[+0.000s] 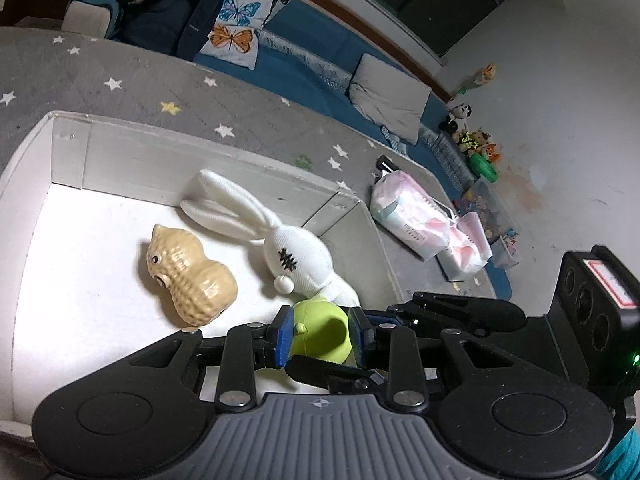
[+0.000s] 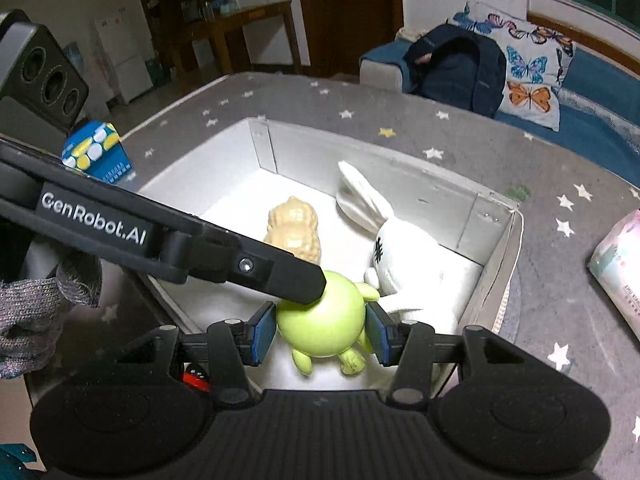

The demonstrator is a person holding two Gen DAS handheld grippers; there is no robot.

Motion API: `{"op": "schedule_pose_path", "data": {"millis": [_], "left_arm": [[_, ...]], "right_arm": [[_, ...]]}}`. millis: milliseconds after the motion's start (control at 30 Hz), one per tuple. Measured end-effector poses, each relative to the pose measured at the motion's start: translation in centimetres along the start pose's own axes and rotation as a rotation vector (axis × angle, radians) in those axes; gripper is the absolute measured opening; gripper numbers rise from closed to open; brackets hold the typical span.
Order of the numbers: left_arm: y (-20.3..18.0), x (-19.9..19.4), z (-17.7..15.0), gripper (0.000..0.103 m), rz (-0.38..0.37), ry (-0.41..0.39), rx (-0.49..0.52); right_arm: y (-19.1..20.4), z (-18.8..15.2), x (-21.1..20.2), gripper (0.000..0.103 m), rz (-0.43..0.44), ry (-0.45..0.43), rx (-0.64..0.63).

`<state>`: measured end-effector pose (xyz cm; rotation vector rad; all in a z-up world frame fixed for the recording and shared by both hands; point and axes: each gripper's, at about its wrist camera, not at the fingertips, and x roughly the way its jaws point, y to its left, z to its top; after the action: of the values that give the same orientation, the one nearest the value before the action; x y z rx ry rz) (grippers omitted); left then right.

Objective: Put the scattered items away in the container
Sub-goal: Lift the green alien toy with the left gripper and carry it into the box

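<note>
Both grippers clamped on green toy [image 2: 322,320]: right gripper [image 2: 322,330], left gripper [image 1: 322,334]. Toy over box [image 2: 496,248], just beside rabbit [image 2: 400,256]; peanut toy [image 1: 188,276] inside box.

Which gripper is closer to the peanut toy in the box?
Left. The left gripper grips the green toy on the peanut toy's side; the right gripper grips it from the far side.
</note>
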<state>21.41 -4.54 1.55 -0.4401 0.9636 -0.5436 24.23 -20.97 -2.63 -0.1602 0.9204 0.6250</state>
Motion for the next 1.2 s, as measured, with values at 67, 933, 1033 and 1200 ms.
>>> {"op": "schedule_pose_path", "data": {"millis": [67, 933, 1033, 1200], "left_arm": [[0.3, 0.4, 0.0, 0.032, 0.001, 0.004, -0.005], [1.4, 0.1, 0.3, 0.032, 0.032, -0.036, -0.048], [1.2, -0.2, 0.2, 0.032, 0.031, -0.044, -0.046], [1.1, -0.6, 0.1, 0.032, 0.035, -0.052, -0.047]], "right_arm": [[-0.1, 0.1, 0.4, 0.049, -0.014, 0.018, -0.013], [0.1, 0.8, 1.6, 0.053, -0.086, 0.062, -0.097], [0.0, 0.6, 1.3, 0.057, -0.086, 0.055, -0.091], [0.0, 0.4, 0.7, 0.058, -0.092, 0.042, -0.090]]}}
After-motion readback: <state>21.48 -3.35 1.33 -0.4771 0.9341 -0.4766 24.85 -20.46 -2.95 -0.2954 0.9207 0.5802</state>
